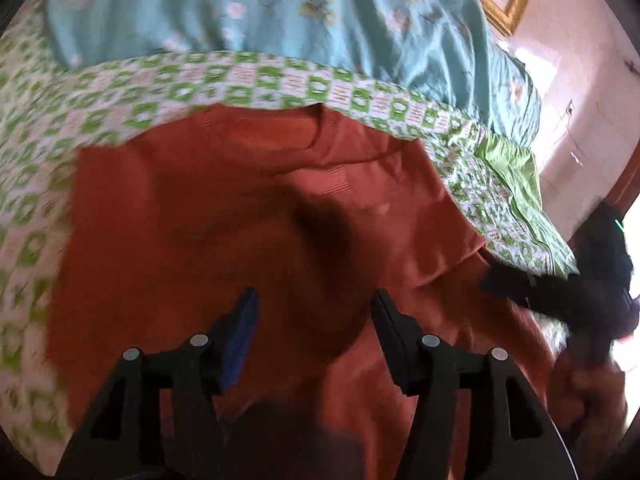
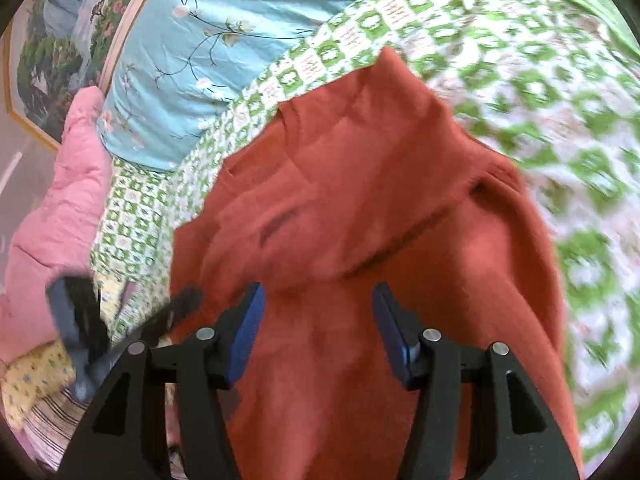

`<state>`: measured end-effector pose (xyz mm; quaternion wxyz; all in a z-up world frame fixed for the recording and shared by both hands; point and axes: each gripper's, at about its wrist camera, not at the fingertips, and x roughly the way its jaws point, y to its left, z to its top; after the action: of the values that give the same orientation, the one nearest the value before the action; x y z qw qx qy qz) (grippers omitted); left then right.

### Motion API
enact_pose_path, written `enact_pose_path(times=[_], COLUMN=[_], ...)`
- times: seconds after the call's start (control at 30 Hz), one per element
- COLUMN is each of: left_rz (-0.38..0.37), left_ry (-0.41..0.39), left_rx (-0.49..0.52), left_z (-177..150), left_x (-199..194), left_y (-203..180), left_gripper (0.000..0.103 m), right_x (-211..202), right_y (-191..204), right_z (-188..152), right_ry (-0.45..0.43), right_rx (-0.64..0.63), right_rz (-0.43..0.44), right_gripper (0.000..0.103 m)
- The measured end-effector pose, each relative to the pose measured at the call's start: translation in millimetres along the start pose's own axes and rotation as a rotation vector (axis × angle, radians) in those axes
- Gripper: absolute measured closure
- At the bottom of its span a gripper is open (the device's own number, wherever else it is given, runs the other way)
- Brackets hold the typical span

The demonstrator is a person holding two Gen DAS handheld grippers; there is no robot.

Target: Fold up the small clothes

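Note:
A rust-red garment (image 1: 248, 208) lies rumpled on a green-and-white checked bedspread (image 1: 280, 84). My left gripper (image 1: 314, 300) is open just above the garment's near part, with nothing between its blue pads. In the right wrist view the same garment (image 2: 360, 184) lies folded over in loose layers. My right gripper (image 2: 318, 296) is open above it and holds nothing. The right gripper shows as a dark blurred shape at the right edge of the left wrist view (image 1: 560, 284), and the left gripper at the lower left of the right wrist view (image 2: 132, 320).
A light blue flowered quilt (image 1: 280, 12) lies bunched at the far side of the bed. A pink quilt (image 2: 60, 200) sits at the left, with a framed picture (image 2: 60, 48) behind it. A pink wall (image 1: 576, 92) is at the right.

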<state>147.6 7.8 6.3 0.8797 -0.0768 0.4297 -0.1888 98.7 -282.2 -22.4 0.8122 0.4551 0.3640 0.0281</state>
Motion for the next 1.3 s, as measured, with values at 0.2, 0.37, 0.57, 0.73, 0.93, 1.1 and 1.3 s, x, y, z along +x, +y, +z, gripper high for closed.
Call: enact_pose_path(times=[0.2, 0.37, 0.57, 0.73, 0.93, 1.1, 1.3], left_rz=[0.189, 0.353, 0.390, 0.478, 0.492, 0.502, 0.477], left_ry=[-0.025, 0.069, 0.051, -0.001, -0.019, 0.001, 0.015], left_rx=[-0.028, -0.054, -0.082, -0.136, -0.189, -0.197, -0.215], left_z=[-35.3, -47.0, -30.2, -12.6, -13.5, -18.5, -18.0], left_x=[-54.2, -38.7, -15.2, -17.1, -17.6, -16.5, -14.8], left_y=[65.4, 109.9, 122.4, 126.6, 130.8, 129.5, 130.9], left_gripper=[0.039, 0.039, 0.039, 0.051, 0.050, 0.050, 0.049], right_x=[45.9, 93.7, 115.8, 40.1, 14.8, 25.4, 3.0], right_y=[19.9, 15.2, 16.8, 20.5, -33.2, -43.6, -17.0], right_z=[39.0, 56.6, 68.9, 100.5, 101.5, 92.3, 97.5], right_ry=[0.025, 0.105, 0.104, -0.198, -0.264, -0.211, -0.268], right_rx=[0.019, 0.092, 0.066, 0.042, 0.114, 0.106, -0.084], right_rz=[0.051, 0.054, 0.018, 0.090, 0.009, -0.011, -0.100], right_gripper=[0.033, 0.033, 0.096, 0.096, 0.096, 0.096, 0.096])
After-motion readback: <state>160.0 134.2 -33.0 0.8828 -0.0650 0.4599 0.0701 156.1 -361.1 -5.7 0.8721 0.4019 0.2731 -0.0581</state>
